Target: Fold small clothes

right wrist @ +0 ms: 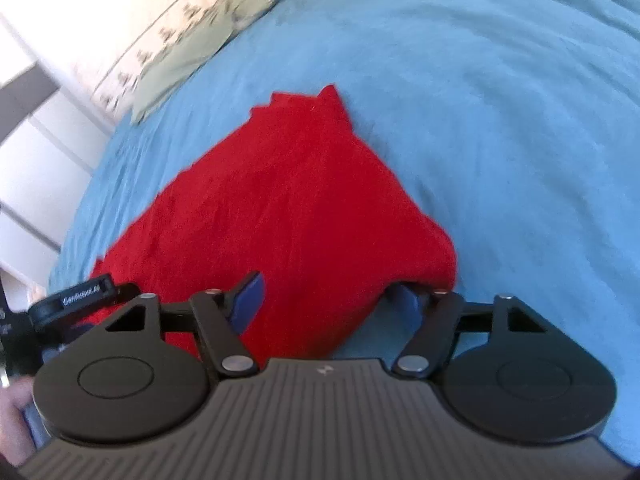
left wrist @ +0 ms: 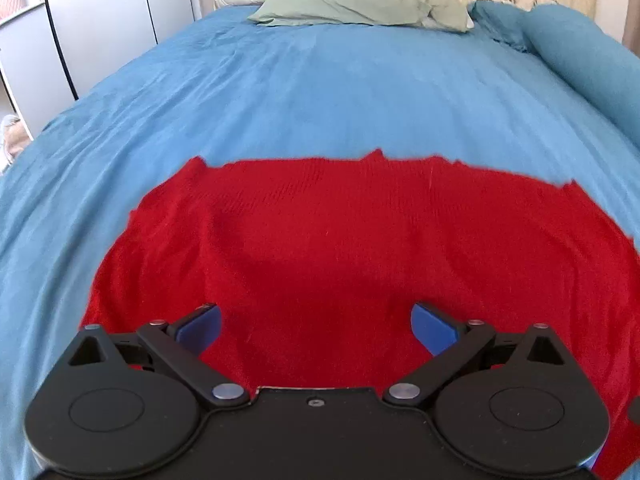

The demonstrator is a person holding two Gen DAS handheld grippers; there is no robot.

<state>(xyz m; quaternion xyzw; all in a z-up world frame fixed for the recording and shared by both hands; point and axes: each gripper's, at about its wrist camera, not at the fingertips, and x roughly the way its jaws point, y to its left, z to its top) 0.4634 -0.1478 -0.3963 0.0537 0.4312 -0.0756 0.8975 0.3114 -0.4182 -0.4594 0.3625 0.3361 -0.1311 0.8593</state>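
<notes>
Red cloth [left wrist: 340, 248] lies flat on our blue bed [left wrist: 320, 92]; we hold left gripper [left wrist: 316, 330] and right gripper [right wrist: 326, 300] spread wide over it.

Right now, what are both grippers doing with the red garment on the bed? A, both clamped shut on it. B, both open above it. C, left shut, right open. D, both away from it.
B: the left gripper and right gripper both show fingers spread wide over the red garment.
</notes>
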